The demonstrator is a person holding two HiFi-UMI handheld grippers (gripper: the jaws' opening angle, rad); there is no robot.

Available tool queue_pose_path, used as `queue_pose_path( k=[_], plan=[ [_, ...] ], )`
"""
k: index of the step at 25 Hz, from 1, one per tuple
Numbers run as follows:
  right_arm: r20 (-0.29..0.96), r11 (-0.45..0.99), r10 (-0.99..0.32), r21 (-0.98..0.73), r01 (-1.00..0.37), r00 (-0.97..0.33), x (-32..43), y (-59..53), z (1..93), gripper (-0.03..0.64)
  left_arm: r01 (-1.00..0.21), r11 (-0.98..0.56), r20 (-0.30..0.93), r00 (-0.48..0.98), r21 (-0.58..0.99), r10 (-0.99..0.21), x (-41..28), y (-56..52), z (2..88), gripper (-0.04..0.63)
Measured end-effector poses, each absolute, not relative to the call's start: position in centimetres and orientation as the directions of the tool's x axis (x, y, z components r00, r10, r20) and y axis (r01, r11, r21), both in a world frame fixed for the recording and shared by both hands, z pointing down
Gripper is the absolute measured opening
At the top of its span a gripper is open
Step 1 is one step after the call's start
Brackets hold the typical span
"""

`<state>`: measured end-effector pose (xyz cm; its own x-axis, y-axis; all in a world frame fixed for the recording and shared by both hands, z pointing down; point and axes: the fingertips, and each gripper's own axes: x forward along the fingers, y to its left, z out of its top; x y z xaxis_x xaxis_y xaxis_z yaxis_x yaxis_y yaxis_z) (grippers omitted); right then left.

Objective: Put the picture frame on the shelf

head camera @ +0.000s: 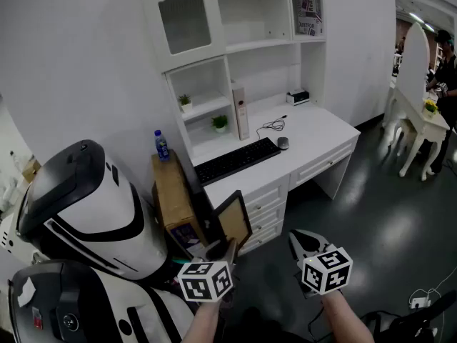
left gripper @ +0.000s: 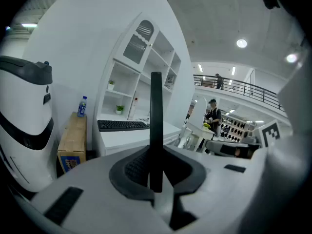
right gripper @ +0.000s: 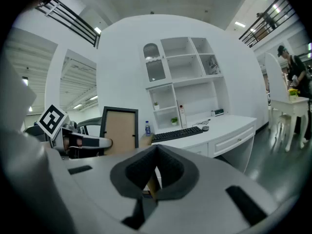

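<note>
In the head view, the left gripper [head camera: 223, 249] is at the bottom centre, pinching the lower edge of a black-rimmed picture frame [head camera: 234, 219] with a brown board back. The frame stands upright and slightly tilted in the air, in front of the drawers of a white wooden desk [head camera: 318, 131]. It is well apart from the white shelf unit [head camera: 246, 45] that rises from the back of the desk. The right gripper [head camera: 300, 239] hangs just beside the left one, over the grey floor. A long black keyboard [head camera: 237, 160] lies on the desk. Two small green potted plants [head camera: 220, 123] stand in the lower left compartments. A clear bottle with a blue label [head camera: 162, 146] stands on a brown cardboard box [head camera: 170, 191] left of the desk. A large white-and-black machine [head camera: 86, 206] fills the lower left.

In the left gripper view, the frame shows edge-on as a thin black upright bar. The jaws are clamped against it from both sides. The desk, keyboard, box and bottle lie beyond.

In the right gripper view, the jaws are pressed together at their tips with nothing held between them. To the left, the left gripper holds the frame with its brown back showing. The shelf unit stands beyond in the centre.
</note>
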<state>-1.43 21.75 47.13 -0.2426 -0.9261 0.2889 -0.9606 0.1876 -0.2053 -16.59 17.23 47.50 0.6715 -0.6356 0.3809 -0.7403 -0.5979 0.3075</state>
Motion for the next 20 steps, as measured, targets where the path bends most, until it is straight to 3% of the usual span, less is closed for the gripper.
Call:
queue_pose_path(
  k=[7,20],
  plan=[
    [0.29,0.243,-0.912,-0.189,-0.951,-0.291,-1.3,23.1,47.6,0.0,-0.739,-0.602,0.37,0.673,0.303,-0.64,-15.7,18.8,47.2,0.057],
    [0.282,0.213,-0.921,-0.213,-0.953,-0.269,0.8,21.7,47.9,0.002,-0.751,-0.593,0.377,0.659,0.29,-0.651,-14.6,16.9,47.2,0.055]
  ],
)
